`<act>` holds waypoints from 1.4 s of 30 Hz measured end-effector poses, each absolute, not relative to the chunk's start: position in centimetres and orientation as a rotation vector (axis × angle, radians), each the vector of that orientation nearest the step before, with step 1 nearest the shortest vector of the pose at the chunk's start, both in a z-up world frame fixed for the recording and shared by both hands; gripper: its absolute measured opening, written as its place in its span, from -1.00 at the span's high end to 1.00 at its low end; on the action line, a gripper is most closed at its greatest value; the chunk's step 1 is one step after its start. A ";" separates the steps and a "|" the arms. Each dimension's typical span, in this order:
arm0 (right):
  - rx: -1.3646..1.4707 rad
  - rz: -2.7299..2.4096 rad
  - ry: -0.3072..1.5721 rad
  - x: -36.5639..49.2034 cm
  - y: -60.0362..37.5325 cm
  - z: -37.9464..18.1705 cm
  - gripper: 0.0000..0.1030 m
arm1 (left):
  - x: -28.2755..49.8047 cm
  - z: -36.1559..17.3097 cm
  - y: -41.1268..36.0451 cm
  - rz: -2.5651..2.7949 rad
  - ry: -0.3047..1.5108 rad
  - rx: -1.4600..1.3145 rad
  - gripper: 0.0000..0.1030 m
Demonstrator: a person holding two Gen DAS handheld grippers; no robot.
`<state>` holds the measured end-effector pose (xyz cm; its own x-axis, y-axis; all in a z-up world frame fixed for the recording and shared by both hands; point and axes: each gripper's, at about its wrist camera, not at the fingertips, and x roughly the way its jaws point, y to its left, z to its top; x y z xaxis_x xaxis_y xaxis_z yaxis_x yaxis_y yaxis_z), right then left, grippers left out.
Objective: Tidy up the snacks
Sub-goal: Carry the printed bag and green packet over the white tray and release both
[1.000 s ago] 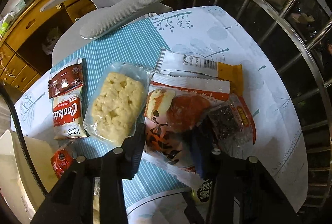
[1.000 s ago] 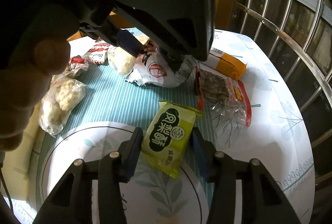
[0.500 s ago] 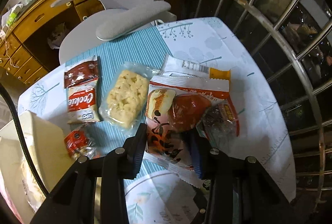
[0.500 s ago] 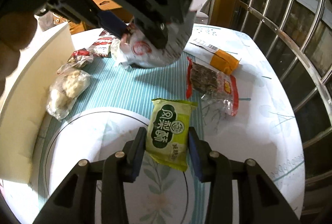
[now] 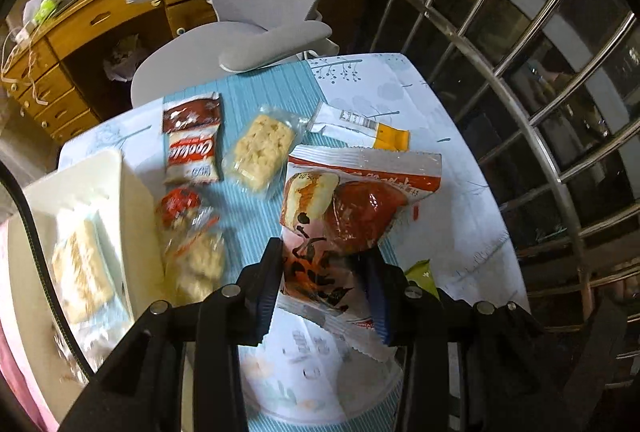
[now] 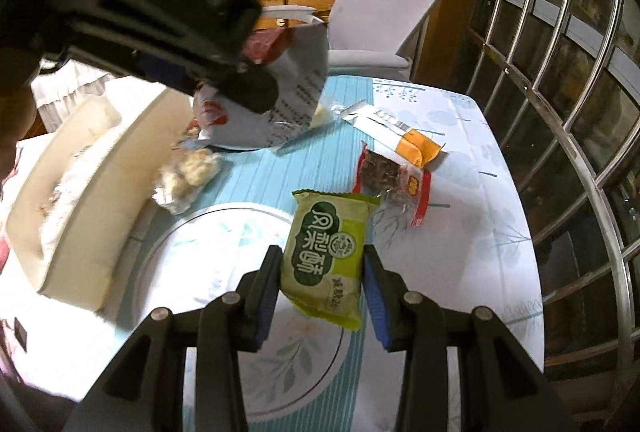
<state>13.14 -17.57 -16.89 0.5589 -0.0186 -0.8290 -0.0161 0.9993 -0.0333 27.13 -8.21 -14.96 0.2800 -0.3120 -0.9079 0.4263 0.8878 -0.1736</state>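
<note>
- The left gripper (image 5: 326, 286) pinches the red bag (image 5: 352, 216) tight, up off the table (image 5: 440, 136).
- The right gripper (image 6: 322, 290) has just been closing, and its pads now squeeze the green pack (image 6: 326, 252).
- The white box (image 5: 132, 216) sits at 9 o'clock with one snack inside already.
- Left to sort: cookies (image 5: 192, 152) at 11 o'clock, the cracker (image 5: 262, 148) at 12, and the orange pack (image 6: 400, 136) at 1.

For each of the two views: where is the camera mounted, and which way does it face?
Left wrist: on the left gripper, angled down at the table; own jaws shut on the red-and-white snack bag.
Right wrist: on the right gripper, angled down; jaws hold the green packet; a hand edge shows.
Shared: the orange-ended packet.
</note>
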 end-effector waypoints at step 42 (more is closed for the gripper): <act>0.074 0.026 0.831 8.0 3.4 -9.8 0.23 | 16.1 -10.3 21.5 -0.471 1.031 -0.095 0.26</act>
<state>8.04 3.38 -9.84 0.6743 0.0520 -0.7366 0.0061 0.9971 0.0759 16.14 21.45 -10.26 0.4241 -0.4197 -0.8025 0.3315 0.8966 -0.2937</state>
